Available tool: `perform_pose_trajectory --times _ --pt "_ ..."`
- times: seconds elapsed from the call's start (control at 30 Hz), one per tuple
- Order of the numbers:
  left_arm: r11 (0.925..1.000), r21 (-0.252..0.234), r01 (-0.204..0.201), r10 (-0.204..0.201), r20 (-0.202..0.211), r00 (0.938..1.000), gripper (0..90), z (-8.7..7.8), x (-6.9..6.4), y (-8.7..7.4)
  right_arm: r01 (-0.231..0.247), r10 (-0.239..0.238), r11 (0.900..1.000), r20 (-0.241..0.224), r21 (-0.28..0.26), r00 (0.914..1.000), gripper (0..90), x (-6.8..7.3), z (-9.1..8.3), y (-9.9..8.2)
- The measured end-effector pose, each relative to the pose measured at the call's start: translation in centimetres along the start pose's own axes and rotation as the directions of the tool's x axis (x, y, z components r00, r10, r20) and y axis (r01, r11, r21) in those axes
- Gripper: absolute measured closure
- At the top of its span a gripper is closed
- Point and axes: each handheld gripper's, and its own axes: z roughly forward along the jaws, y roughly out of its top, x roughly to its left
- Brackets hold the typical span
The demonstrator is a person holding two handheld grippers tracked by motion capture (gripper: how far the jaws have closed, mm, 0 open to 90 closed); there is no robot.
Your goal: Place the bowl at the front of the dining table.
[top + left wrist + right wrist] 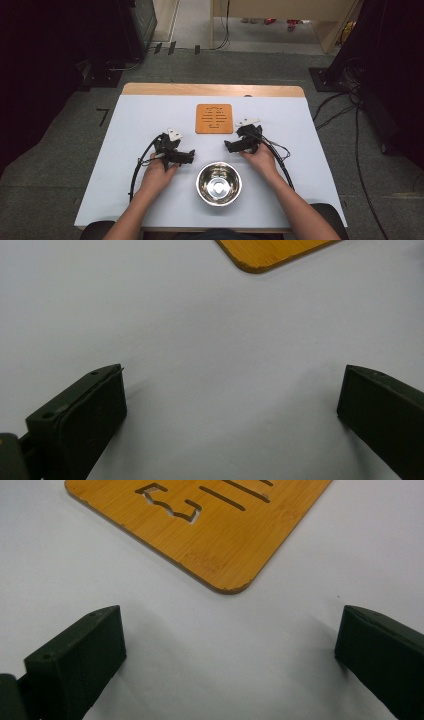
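In the high view, a pale blue table (140, 115) with a wooden far edge fills the middle of the frame. Left of centre, the left hand (156, 172) holds the left gripper (189, 157), which lies low over the table and points toward the middle of the frame; a black cable (136, 170) loops from it down the left side. In the left gripper view its jaws stand wide apart with only bare table between them, gripping nothing, and a corner of the wooden mat (270, 252) shows at the top of the frame.

At the centre, in the lower part of the frame, a shiny steel bowl (218, 183) stands upright on the table between the two hands, touching neither. Above it, toward the far edge, lies the mat (214, 118), flat and slotted.

Right of centre, the right hand (260, 159) holds the right gripper (228, 146), pointing toward the middle. In the right gripper view its jaws are also spread wide and empty, just short of the mat's corner (210, 525).
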Motion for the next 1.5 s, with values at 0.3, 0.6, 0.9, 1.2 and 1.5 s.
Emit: perform_pose_trajectory --times 0.3,0.6,0.9,1.2,1.5 --pt "1.0 0.0 0.0 0.0 0.0 1.0 0.0 0.0 0.0 0.0 0.003 -0.003 1.0 0.005 0.0 1.0 0.0 0.0 0.0 0.0" --pt "1.0 0.002 -0.002 0.002 0.0 1.0 0.0 0.0 0.0 0.0 0.0 0.0 1.0 0.004 0.003 1.0 0.0 0.0 0.0 0.0" --pt "1.0 0.001 -0.001 0.001 0.0 1.0 0.0 0.0 0.0 0.0 0.001 -0.001 0.9999 0.002 0.011 1.0 0.0 0.0 0.0 0.2" --pt "1.0 0.002 -0.002 0.002 0.0 1.0 0.0 0.0 0.0 0.0 -0.013 0.014 0.9991 -0.006 0.04 0.9999 13.8 0.4 -0.6 0.8" --pt "1.0 0.002 -0.002 0.002 0.0 1.0 0.0 0.0 0.0 0.0 -0.055 0.064 0.9958 -0.123 0.073 0.9903 20.5 0.6 -1.2 1.2"
